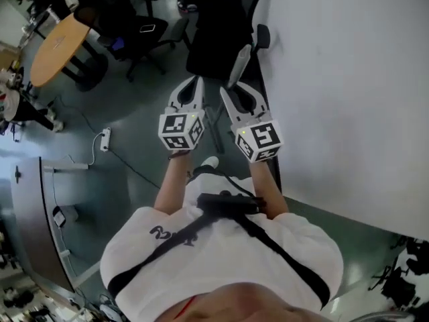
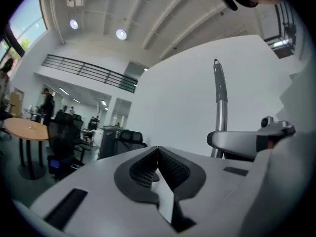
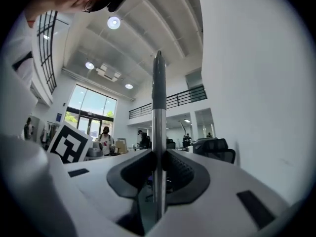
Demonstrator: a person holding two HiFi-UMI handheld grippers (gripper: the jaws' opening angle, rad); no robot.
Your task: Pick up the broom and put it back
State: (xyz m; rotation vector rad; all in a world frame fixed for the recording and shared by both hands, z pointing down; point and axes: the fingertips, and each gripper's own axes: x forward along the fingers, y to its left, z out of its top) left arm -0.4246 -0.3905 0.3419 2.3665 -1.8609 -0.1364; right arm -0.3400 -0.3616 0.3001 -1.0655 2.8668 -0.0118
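Observation:
The broom's handle (image 3: pixel 158 102), a metal pole with a dark grey top end, stands upright between the pads of my right gripper (image 3: pixel 158 164), which is shut on it. In the head view the handle's top (image 1: pixel 239 64) sticks out past my right gripper (image 1: pixel 234 91), close to the white wall. My left gripper (image 1: pixel 190 89) is beside it on the left, level, with its jaws shut and nothing between them (image 2: pixel 157 149). From the left gripper view the handle (image 2: pixel 219 95) rises above the right gripper (image 2: pixel 247 141). The broom's head is hidden.
A tall white wall (image 1: pixel 348 79) runs along the right. A black office chair (image 1: pixel 221 32) stands just ahead of the grippers. Farther left are a round wooden table (image 1: pixel 57 45), more chairs, and a power strip with a cable (image 1: pixel 105 139) on the grey floor.

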